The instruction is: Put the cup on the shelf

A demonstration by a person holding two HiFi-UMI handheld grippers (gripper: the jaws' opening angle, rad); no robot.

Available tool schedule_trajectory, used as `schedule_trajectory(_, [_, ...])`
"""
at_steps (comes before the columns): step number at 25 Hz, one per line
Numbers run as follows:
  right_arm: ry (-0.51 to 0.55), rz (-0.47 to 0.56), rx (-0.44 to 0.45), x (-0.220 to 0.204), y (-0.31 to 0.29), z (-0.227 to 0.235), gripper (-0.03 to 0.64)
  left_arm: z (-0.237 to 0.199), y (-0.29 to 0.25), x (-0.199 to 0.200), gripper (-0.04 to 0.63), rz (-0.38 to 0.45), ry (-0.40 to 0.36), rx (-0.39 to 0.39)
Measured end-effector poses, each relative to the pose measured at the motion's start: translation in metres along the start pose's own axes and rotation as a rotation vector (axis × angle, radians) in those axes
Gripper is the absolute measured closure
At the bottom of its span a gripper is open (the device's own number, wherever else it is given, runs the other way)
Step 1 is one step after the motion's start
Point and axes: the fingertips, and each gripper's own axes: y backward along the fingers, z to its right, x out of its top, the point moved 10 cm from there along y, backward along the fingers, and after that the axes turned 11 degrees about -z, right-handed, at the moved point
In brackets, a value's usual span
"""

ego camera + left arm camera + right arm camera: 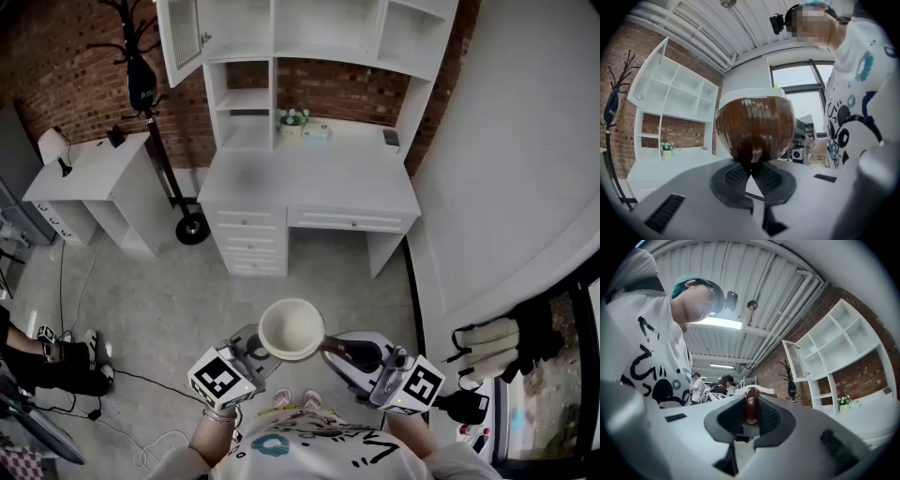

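Observation:
A cup [292, 328], brown outside and cream inside, is held upright close to my chest, between both grippers. My left gripper [251, 353] is under its left side. In the left gripper view the jaw tips [751, 168] meet on the dark foot of the cup [754, 126]. My right gripper [349, 354] is shut on the cup's brown handle [751, 404], which stands upright between its pads. The white shelf unit [246, 98] stands over a white desk [309, 178] far ahead, and it also shows as the shelf [670, 98] and the shelf [834, 348].
A small flower pot [292, 122] sits at the back of the desk. A black coat rack [141, 84] and a low white side table [94, 173] stand left of it. White gloves [487, 347] lie at the right, and a seated person's legs [56, 366] and floor cables at the left.

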Motion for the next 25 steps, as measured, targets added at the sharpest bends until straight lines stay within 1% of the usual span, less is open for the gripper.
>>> schedule_trajectory(8, [0.030, 0.007, 0.036, 0.004, 0.010, 0.013, 0.558, 0.005, -0.010, 0.011, 0.580, -0.005, -0.056, 0.049])
schedule_trajectory(12, [0.021, 0.010, 0.036, 0.002, 0.010, 0.009, 0.558, 0.008, -0.008, 0.010, 0.580, -0.013, -0.042, 0.055])
schedule_trajectory(17, [0.009, -0.002, 0.040, -0.005, 0.003, -0.001, 0.558, 0.011, 0.002, 0.000, 0.580, -0.033, -0.022, 0.045])
schedule_trajectory(22, [-0.033, -0.014, 0.060, -0.012, -0.013, -0.005, 0.558, 0.006, 0.017, -0.012, 0.580, -0.048, 0.002, 0.039])
schedule_trajectory(25, [-0.054, -0.012, 0.072, -0.014, -0.024, -0.007, 0.558, 0.000, 0.026, -0.017, 0.580, -0.048, -0.005, 0.039])
